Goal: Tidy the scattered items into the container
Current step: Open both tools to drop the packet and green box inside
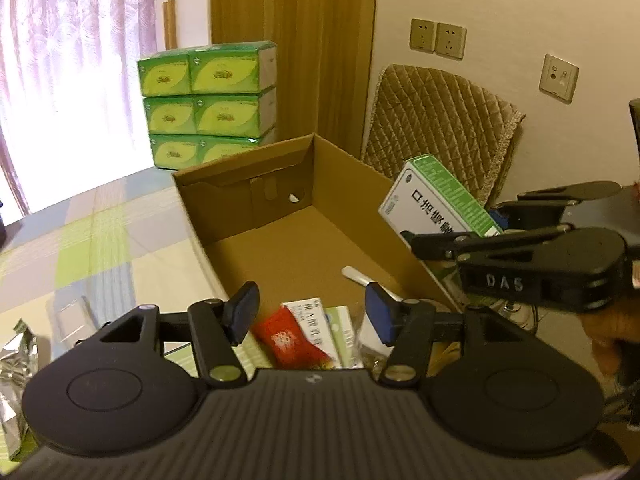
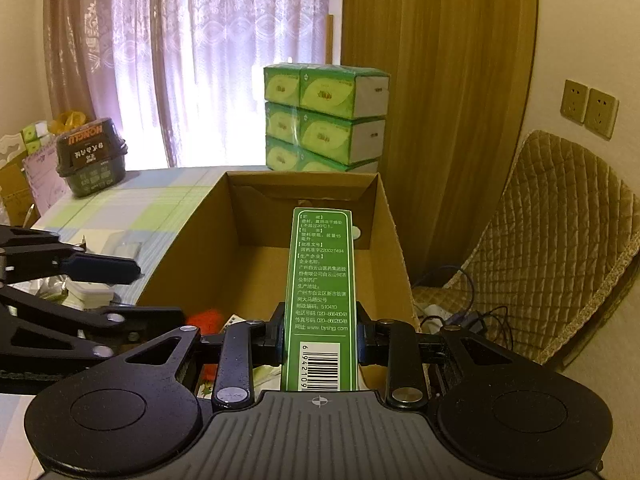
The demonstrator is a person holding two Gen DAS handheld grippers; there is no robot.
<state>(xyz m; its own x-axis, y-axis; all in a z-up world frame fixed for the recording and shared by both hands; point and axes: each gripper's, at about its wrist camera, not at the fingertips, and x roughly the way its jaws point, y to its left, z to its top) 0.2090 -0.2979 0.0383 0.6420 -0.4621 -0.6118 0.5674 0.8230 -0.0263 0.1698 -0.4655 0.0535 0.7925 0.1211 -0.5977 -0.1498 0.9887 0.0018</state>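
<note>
1. Right wrist view: the right hand-held gripper [image 2: 320, 336] is clamped narrowly on the long sides of a green carton [image 2: 320, 280], gripped near its barcode end. Most of the carton juts forward past the fingers, out over the open box [image 2: 394, 240].

2. Risk, as I judge it: with the grip so near one end, the long free end could swing or pivot between the pads. Let go from this height and tilt, it may strike the box's right wall and tip outside, toward the cables [image 2: 460, 312] and chair [image 2: 560, 240] to the right of the gripper.

3. Left wrist view: the left hand-held gripper [image 1: 312, 312] is spread wide and holds nothing; it touches nothing I can see. It hangs above the near end of the box, over a red packet [image 1: 286, 338] and a white carton [image 1: 310, 312] already inside.

4. The two grippers sit close together. A careless lowering of the right one could knock the left, or the carton could land on the items piled at the near end and slide.

5. Left of the left gripper, a foil pack [image 1: 14, 360] lies on the worktop [image 1: 100, 240], not yet in the box.

6. Farther ahead, most of the box floor is bare, so there is room to set the carton flat.
</note>
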